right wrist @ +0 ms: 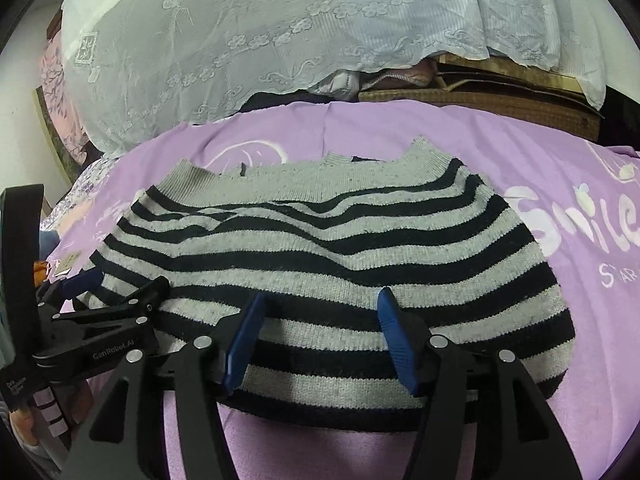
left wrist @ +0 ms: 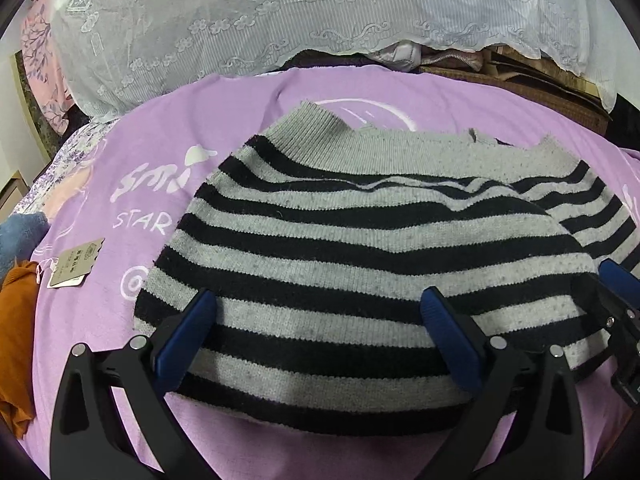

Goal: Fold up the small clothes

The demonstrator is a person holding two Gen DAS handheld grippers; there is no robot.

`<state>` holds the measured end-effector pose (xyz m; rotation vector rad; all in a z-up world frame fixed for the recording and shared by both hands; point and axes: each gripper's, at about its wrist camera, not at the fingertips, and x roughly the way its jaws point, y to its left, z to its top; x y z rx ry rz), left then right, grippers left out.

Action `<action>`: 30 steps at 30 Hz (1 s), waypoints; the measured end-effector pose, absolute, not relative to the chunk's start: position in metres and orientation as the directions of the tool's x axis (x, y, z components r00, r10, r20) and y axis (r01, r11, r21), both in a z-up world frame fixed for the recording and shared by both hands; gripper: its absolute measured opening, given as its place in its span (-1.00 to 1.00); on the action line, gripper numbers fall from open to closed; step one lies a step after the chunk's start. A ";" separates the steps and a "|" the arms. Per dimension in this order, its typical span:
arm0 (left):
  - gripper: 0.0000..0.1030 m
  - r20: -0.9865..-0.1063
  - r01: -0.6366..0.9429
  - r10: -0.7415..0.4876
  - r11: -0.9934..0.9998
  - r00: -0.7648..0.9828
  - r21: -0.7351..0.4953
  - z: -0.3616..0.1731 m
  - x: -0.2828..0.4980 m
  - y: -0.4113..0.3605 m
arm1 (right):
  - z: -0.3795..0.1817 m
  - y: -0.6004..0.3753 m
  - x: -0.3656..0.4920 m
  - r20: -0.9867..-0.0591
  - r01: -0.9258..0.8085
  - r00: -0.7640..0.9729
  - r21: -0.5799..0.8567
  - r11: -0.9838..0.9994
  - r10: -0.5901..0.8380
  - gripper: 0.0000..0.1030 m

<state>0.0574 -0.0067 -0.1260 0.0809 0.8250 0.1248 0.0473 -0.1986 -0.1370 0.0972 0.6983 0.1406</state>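
A grey and black striped knit sweater [left wrist: 360,240] [right wrist: 320,248] lies folded flat on a purple printed sheet [left wrist: 120,160] [right wrist: 560,160], its ribbed grey hem toward the back. My left gripper [left wrist: 318,302] hangs over the sweater's near left part, jaws wide open, with only flat knit below them. My right gripper [right wrist: 322,300] is over the near edge further right, open too, its blue pads apart and pinching nothing. In the left wrist view a blue pad [left wrist: 618,282] of the right gripper shows at the right edge. The left gripper [right wrist: 120,282] appears at the left of the right wrist view.
A white lace cover [left wrist: 280,20] [right wrist: 280,40] drapes a pile behind the sheet. Brown woven and cardboard things [left wrist: 520,76] [right wrist: 500,92] sit at the back right. An orange garment [left wrist: 16,340], a blue cloth [left wrist: 16,232] and a paper tag [left wrist: 74,264] lie at the left.
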 end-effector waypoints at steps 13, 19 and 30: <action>0.91 -0.689 -0.037 0.055 0.998 0.722 0.041 -0.096 0.040 -0.010 | -0.125 -0.217 0.010 -0.585 -0.082 0.787 0.215 0.973 0.196 0.15; 0.91 -0.704 -0.043 0.061 0.998 0.707 0.043 -0.098 0.055 -0.021 | -0.123 -0.232 -0.011 -0.580 -0.055 0.792 0.237 0.970 0.187 0.15; 0.91 -0.738 -0.026 0.079 0.996 0.671 0.083 -0.106 0.059 -0.029 | -0.129 -0.263 -0.023 -0.594 0.014 0.780 0.331 0.943 0.197 0.16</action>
